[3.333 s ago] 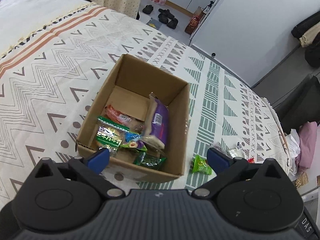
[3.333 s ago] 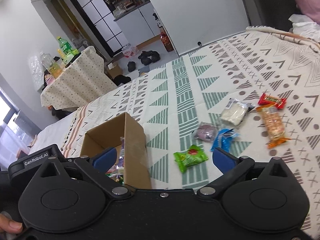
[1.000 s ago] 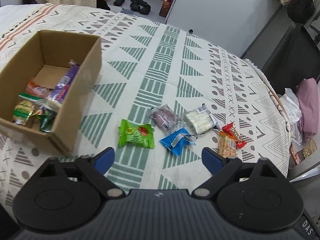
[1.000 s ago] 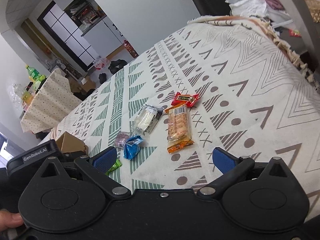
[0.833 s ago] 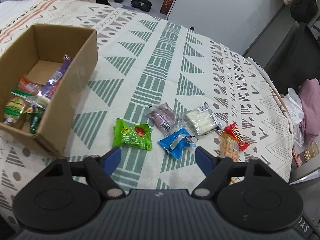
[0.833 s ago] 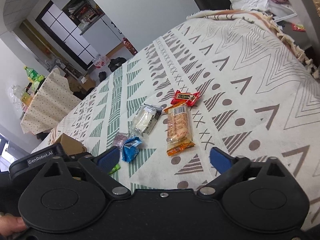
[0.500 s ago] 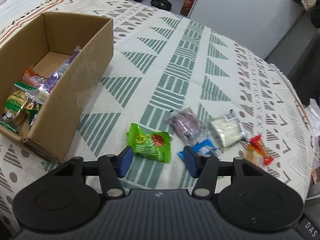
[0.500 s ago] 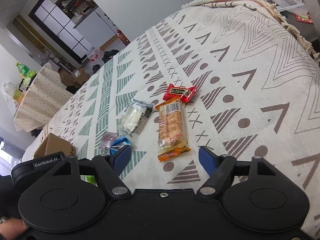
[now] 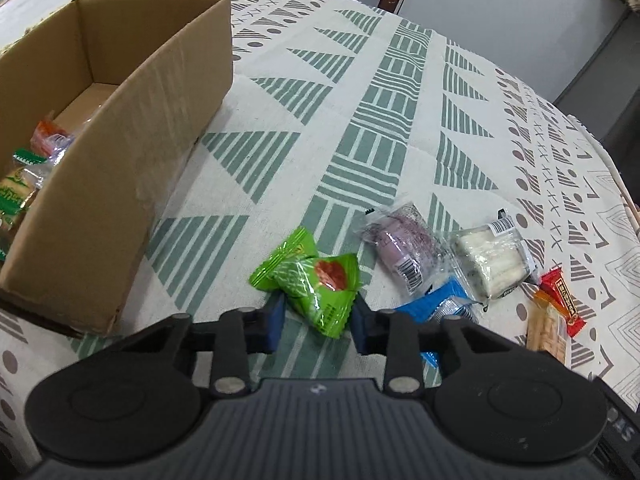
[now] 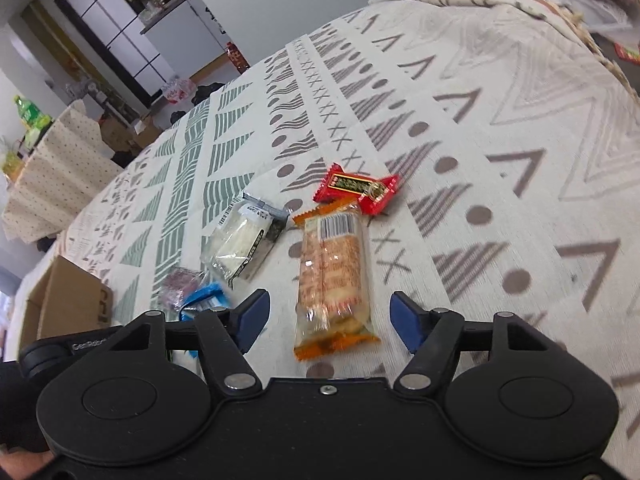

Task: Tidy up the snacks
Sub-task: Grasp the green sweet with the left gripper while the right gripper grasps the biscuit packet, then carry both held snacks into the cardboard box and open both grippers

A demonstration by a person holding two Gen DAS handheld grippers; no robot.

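Left gripper (image 9: 318, 317) closing around the green snack packet (image 9: 310, 280), which sits between the blue pads on the patterned cloth, right of the cardboard box (image 9: 132, 128), pads at or nearly at the wrapper, long axis slanting from upper left to lower right, roughly along the fingers. Right gripper (image 10: 328, 322) narrowing with clear gaps either side of the orange cracker packet (image 10: 332, 276), well right of the box, lengthwise away from the camera, barcode end farthest.
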